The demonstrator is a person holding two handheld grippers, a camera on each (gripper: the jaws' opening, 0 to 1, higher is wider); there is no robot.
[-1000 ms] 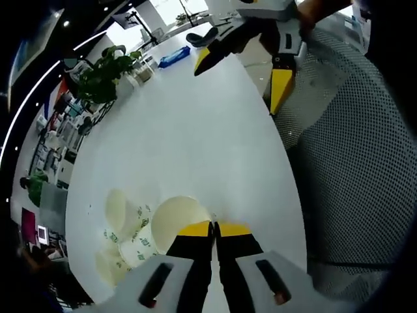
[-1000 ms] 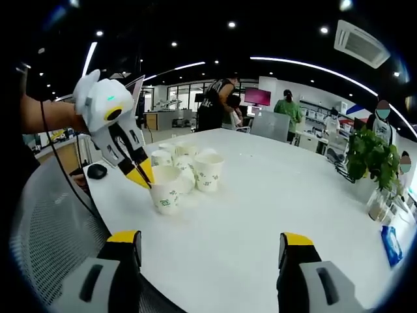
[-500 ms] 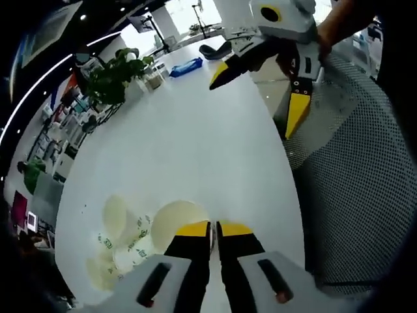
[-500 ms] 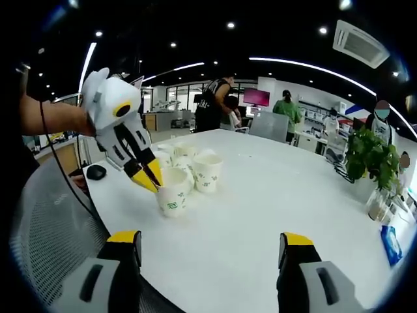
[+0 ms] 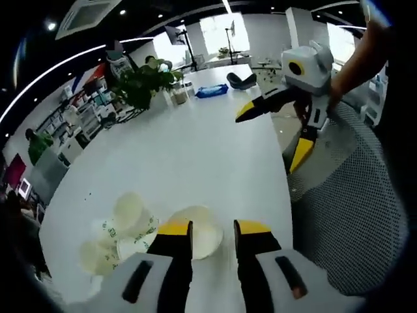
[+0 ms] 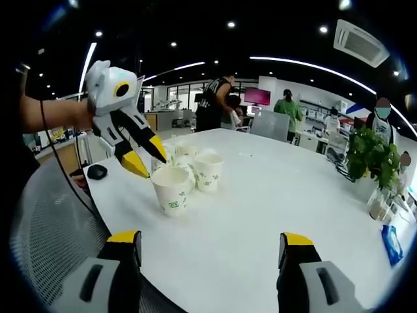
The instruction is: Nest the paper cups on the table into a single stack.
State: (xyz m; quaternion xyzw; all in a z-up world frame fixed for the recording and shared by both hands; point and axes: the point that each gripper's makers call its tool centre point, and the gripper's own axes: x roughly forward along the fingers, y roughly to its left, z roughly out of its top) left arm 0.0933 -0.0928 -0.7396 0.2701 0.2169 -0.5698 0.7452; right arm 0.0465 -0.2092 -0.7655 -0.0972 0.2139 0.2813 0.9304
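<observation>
A white paper cup (image 6: 171, 189) with green print stands upright on the white table (image 6: 260, 208), a little in front of a cluster of several like cups (image 6: 199, 164). My left gripper (image 6: 147, 158) hovers open just above and to the left of that cup's rim, holding nothing. In the left gripper view the same cup (image 5: 199, 233) sits just beyond my left gripper (image 5: 214, 228), with the other cups (image 5: 120, 228) to its left. My right gripper (image 6: 210, 240) stands wide open and empty near the table's edge, and appears again as the right gripper (image 5: 270, 134), held up at the right.
A grey mesh chair (image 5: 352, 195) sits at the table's edge. A potted plant (image 5: 146, 85), small jars and a blue packet (image 5: 212, 91) stand at the far end. A black mouse (image 6: 96, 171) lies near the edge. People stand beyond the table (image 6: 215, 104).
My left gripper has opened and let go of the front cup, then risen slightly off its rim. The cup now stands free on the table. The right gripper has stayed put.
</observation>
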